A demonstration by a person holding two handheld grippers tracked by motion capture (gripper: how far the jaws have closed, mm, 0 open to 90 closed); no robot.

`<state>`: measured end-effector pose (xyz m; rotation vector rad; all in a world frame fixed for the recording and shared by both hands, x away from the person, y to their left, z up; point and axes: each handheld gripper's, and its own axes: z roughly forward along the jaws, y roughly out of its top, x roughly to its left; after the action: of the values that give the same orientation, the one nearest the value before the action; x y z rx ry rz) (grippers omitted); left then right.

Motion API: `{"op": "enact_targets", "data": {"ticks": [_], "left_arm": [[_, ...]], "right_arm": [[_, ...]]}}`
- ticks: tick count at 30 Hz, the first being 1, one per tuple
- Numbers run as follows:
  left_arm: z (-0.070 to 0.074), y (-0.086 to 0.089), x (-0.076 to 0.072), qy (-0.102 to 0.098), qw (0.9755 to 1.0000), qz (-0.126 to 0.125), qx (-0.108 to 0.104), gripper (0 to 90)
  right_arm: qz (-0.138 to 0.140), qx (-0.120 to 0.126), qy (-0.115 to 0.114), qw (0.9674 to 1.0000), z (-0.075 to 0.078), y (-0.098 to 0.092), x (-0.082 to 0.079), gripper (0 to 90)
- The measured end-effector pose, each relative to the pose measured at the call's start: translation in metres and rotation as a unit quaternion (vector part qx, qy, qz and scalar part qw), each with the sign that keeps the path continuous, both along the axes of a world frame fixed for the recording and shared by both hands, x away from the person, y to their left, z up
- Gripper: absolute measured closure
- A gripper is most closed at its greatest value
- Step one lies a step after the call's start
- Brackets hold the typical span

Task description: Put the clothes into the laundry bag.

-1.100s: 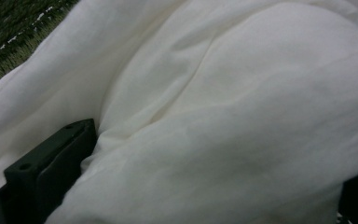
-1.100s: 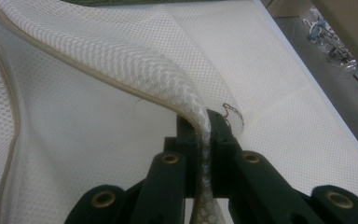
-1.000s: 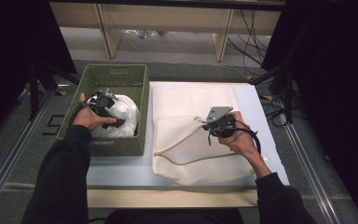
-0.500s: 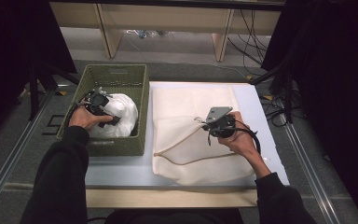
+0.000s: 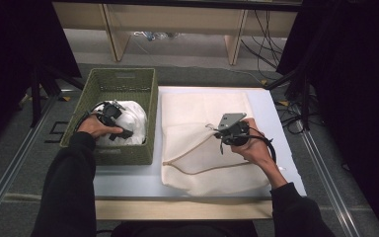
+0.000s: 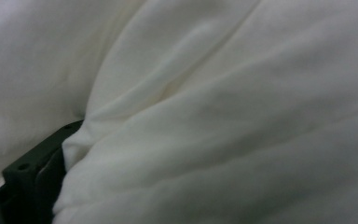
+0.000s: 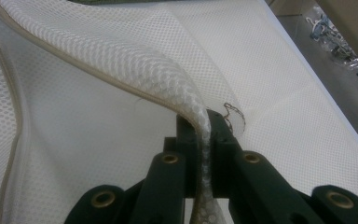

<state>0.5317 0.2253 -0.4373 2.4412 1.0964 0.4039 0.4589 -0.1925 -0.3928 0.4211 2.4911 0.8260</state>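
A green woven basket (image 5: pixel 128 79) stands at the table's left with a bundle of white cloth (image 5: pixel 135 121) in it. My left gripper (image 5: pixel 123 129) is pushed down into that cloth. Its jaws have just been opening and stand wide, and the cloth (image 6: pixel 223 121) bulges in beside one black finger (image 6: pixel 37 175). A white mesh bag (image 5: pixel 202 165) lies flat on the table to the right. My right gripper (image 5: pixel 216 131) is shut on the bag's lifted zipper edge (image 7: pixel 168 79), and the mesh runs down between its pads (image 7: pixel 204 140).
The white tabletop (image 5: pixel 128 180) shows bare between the basket and the front edge. Cables and wooden shelf legs (image 5: pixel 237 39) stand on the floor beyond the table. Metal rails run along both sides.
My left gripper has sunk a little deeper into the cloth in the basket. The right hand and the lifted bag edge have stayed where they were.
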Motion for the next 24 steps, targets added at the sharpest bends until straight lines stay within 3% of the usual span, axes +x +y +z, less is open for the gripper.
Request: {"op": "enact_targets", "data": {"ticks": [7, 11, 12, 14, 20, 24], "left_arm": [[-0.009, -0.005, 0.001, -0.014, 0.9998, 0.004, 0.013, 0.0], [-0.012, -0.008, 0.003, -0.005, 0.9996, -0.003, 0.028, 0.0], [-0.014, -0.01, 0.003, -0.005, 0.9996, 0.005, 0.028, 0.0], [-0.013, -0.012, 0.003, -0.001, 0.9991, 0.005, 0.041, 7.6], [-0.005, -0.007, 0.001, -0.002, 0.9991, 0.023, 0.036, 38.9], [-0.002, -0.006, 0.0, -0.007, 0.9989, 0.031, 0.035, 49.8]], "right_arm": [[0.004, -0.002, 0.001, 1.0, -0.001, 0.001, 0.0, 86.2], [0.005, -0.002, 0.002, 1.0, 0.0, 0.001, -0.001, 86.2], [0.005, -0.002, 0.001, 1.0, 0.0, 0.0, -0.001, 86.2], [0.004, -0.002, 0.002, 1.0, 0.0, 0.0, -0.001, 86.2], [0.003, -0.003, 0.008, 1.0, 0.0, 0.001, -0.001, 86.2], [0.013, -0.005, 0.0, 0.9999, 0.0, 0.0, 0.0, 86.2]]}}
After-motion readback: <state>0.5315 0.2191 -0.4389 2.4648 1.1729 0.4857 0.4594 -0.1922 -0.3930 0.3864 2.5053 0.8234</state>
